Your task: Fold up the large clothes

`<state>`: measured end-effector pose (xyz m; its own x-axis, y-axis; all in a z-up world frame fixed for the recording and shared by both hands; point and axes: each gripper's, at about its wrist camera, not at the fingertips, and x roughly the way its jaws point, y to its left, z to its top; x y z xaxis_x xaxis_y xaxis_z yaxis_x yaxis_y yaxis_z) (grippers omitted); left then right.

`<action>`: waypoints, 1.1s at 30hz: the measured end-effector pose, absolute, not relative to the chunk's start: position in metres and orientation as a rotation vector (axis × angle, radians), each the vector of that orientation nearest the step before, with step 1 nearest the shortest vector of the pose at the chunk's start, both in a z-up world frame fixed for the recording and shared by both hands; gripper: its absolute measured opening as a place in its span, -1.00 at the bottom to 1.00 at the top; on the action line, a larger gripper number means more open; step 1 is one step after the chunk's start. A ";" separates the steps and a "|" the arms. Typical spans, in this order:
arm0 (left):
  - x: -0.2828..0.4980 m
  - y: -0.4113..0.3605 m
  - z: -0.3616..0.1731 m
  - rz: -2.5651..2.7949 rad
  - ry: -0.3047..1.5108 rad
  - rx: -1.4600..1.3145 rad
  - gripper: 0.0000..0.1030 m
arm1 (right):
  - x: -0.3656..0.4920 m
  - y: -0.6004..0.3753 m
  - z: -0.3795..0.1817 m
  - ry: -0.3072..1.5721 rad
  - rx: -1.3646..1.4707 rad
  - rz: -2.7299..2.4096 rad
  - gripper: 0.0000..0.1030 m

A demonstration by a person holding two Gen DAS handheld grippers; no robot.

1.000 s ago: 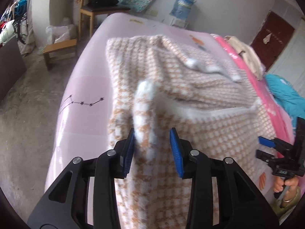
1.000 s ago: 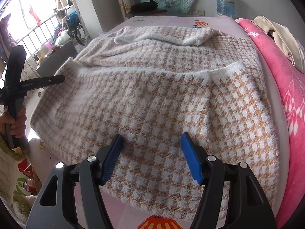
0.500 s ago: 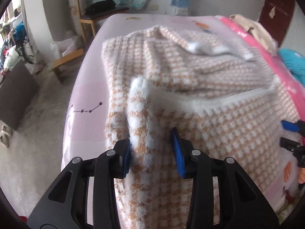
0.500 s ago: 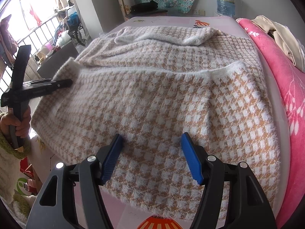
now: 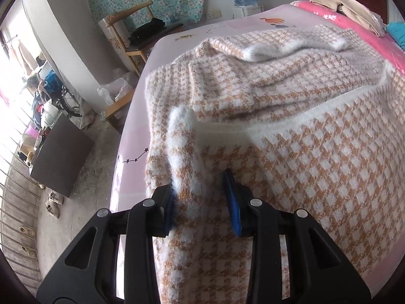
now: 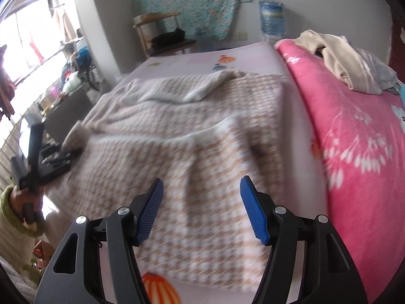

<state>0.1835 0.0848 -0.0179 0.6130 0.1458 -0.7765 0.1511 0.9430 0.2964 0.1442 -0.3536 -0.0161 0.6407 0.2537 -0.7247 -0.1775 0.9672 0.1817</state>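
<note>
A fuzzy sweater (image 5: 291, 136) in an orange-and-white check lies spread over most of a pale pink bed (image 5: 134, 136). Its far part is folded over on itself, with a white-edged sleeve lying across the top.

My left gripper (image 5: 202, 197) points down at the near left edge of the sweater. A raised fold of the knit stands up between my jaws. The jaws are closing. The fold lies against the left pad, while a gap shows between the fabric and the right pad (image 5: 234, 202), so I am not pinching it yet.

My right gripper (image 6: 202, 210) hangs above the near right part of the sweater (image 6: 202, 152). Its blue pads stand wide apart and the jaws are closing, with nothing held between them; the sweater lies below. This view is blurred.

From the right camera, my left gripper (image 6: 71, 152) shows at the far left, at the sweater's edge, held by a hand (image 6: 22, 200) in a green cuff.

A bright pink blanket (image 6: 354, 152) runs along the right side of the bed, with beige clothes (image 6: 336, 60) heaped at its far end. Beyond the bed stand a wooden chair (image 5: 141, 35), a floral cloth (image 6: 187, 2) on the wall, and a water bottle (image 6: 270, 17).
</note>
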 end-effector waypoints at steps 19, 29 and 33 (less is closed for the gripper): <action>0.185 0.087 -0.019 -0.003 0.924 0.335 -0.38 | 0.196 -0.362 -0.051 1.058 0.125 0.237 -0.20; 0.185 0.087 -0.019 -0.003 0.925 0.335 -0.38 | 0.205 -0.359 -0.054 1.073 0.101 0.220 -0.20; 0.185 0.088 -0.019 -0.003 0.925 0.336 -0.38 | 0.207 -0.358 -0.056 1.078 0.094 0.217 -0.20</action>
